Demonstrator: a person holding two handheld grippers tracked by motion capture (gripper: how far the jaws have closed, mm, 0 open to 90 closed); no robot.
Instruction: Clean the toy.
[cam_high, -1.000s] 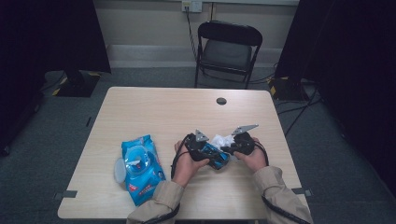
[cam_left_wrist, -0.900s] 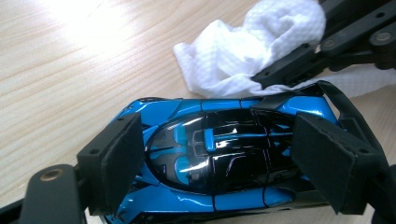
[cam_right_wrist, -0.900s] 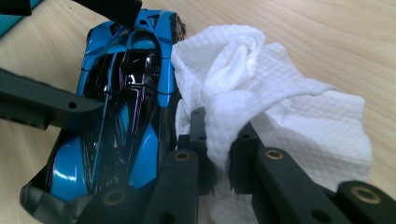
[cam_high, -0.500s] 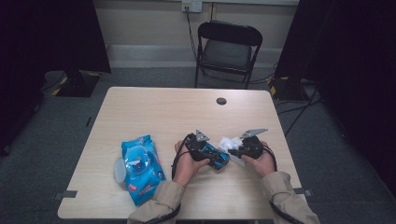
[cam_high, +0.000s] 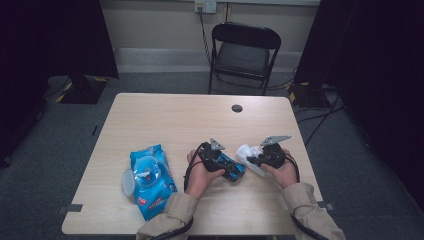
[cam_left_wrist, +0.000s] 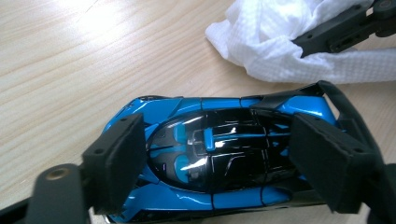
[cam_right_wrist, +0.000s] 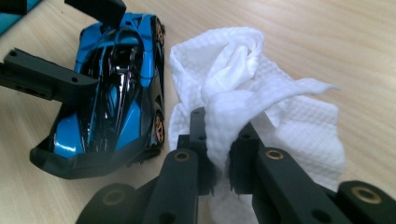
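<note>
A blue and black toy car (cam_left_wrist: 210, 121) lies on the table (cam_high: 165, 125) near the front middle. My left gripper (cam_left_wrist: 217, 163) straddles it lengthwise from above with jaws wide, one pad at the bonnet end of the cabin, one at the tail end, and holds it down. In the high view the left gripper (cam_high: 227, 166) covers most of the car (cam_high: 235, 171). Just right of the car (cam_right_wrist: 116, 93), my right gripper (cam_right_wrist: 219, 154) is shut on a crumpled white wipe (cam_right_wrist: 261, 88), a fold pinched between its pads. The wipe (cam_high: 247, 152) hangs from the right gripper (cam_high: 254, 160), a short gap from the car.
A blue pack of wet wipes (cam_high: 150, 182) with its round lid flipped open lies at the front left. A small dark cable hole (cam_high: 237, 108) sits near the far edge. A black folding chair (cam_high: 243, 52) stands beyond the table.
My right gripper has carried the wipe to the right and slightly up, away from the car. The left gripper and the car have stayed put.
</note>
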